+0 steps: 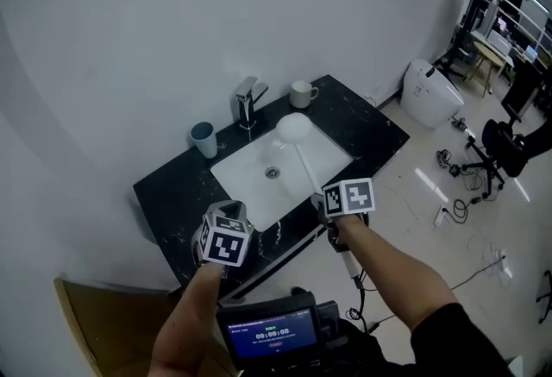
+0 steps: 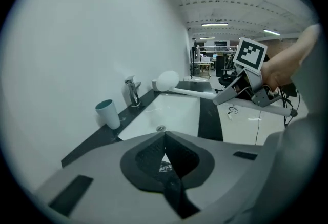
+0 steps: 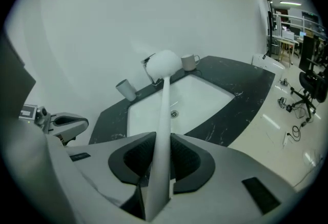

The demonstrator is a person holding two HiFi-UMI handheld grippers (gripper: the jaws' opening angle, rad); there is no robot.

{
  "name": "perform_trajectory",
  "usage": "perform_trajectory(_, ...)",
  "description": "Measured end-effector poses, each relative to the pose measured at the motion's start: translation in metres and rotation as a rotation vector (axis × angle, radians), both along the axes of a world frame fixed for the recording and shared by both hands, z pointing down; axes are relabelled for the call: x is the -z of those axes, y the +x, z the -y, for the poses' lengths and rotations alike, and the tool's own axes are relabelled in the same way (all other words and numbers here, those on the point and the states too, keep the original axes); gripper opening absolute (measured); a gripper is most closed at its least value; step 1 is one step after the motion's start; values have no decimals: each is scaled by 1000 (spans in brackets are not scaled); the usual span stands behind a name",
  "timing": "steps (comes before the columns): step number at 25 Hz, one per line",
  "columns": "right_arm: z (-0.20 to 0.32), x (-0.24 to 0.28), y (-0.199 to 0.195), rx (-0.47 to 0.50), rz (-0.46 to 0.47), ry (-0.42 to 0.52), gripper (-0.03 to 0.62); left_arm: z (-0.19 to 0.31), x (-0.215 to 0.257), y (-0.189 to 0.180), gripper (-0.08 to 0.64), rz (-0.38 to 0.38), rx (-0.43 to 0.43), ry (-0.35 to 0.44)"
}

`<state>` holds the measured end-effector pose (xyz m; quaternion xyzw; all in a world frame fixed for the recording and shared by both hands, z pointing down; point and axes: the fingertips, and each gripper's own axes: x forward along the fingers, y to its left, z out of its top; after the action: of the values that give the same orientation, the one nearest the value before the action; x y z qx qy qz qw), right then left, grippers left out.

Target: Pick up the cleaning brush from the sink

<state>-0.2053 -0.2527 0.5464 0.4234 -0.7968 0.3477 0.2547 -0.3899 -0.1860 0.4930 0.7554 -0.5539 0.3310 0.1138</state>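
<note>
The white cleaning brush (image 1: pixel 295 130) hangs in the air above the white sink (image 1: pixel 250 172), its round head (image 3: pixel 164 63) far from me and its long handle (image 3: pixel 162 136) running back between the jaws of my right gripper (image 1: pixel 321 204). That gripper is shut on the handle. In the left gripper view the brush (image 2: pixel 169 81) shows at upper middle, held by the right gripper (image 2: pixel 225 96). My left gripper (image 1: pixel 226 233) is over the counter's front edge, left of the right one, shut and empty (image 2: pixel 165 159).
A black marble counter (image 1: pixel 362 129) surrounds the sink, with a chrome tap (image 1: pixel 247 101), a teal cup (image 1: pixel 205 140) and a white mug (image 1: pixel 302 93) along the wall. A white toilet (image 1: pixel 433 92), cables and an office chair (image 1: pixel 509 147) stand on the floor to the right.
</note>
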Motion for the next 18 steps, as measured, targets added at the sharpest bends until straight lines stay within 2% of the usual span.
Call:
perform_trajectory(2, -5, 9, 28, 23, 12, 53, 71, -15, -2, 25, 17, -68, 40, -4)
perform_trajectory(4, -4, 22, 56, 48, 65, 112, 72, -26, 5, 51, 17, -197, 122, 39)
perform_trajectory(6, -3, 38, 86, 101, 124, 177, 71, -32, 19, 78, 17, -296, 200, 106)
perform_trajectory(8, 0, 57, 121, 182, 162, 266, 72, -34, 33, 111, 17, -352, 276, 176)
perform_trajectory(10, 3, 85, 163, 270, 211, 374, 72, -37, 53, 150, 17, -398, 361, 281)
perform_trajectory(14, 5, 138, 254, 442, 316, 555, 72, -55, 99, 246, 17, -425, 511, 535)
perform_trajectory(16, 6, 159, 292, 500, 345, 630, 71, -67, 119, 284, 16, -385, 569, 624)
perform_trajectory(18, 4, 174, 324, 525, 366, 695, 72, -83, 134, 315, 17, -329, 616, 672)
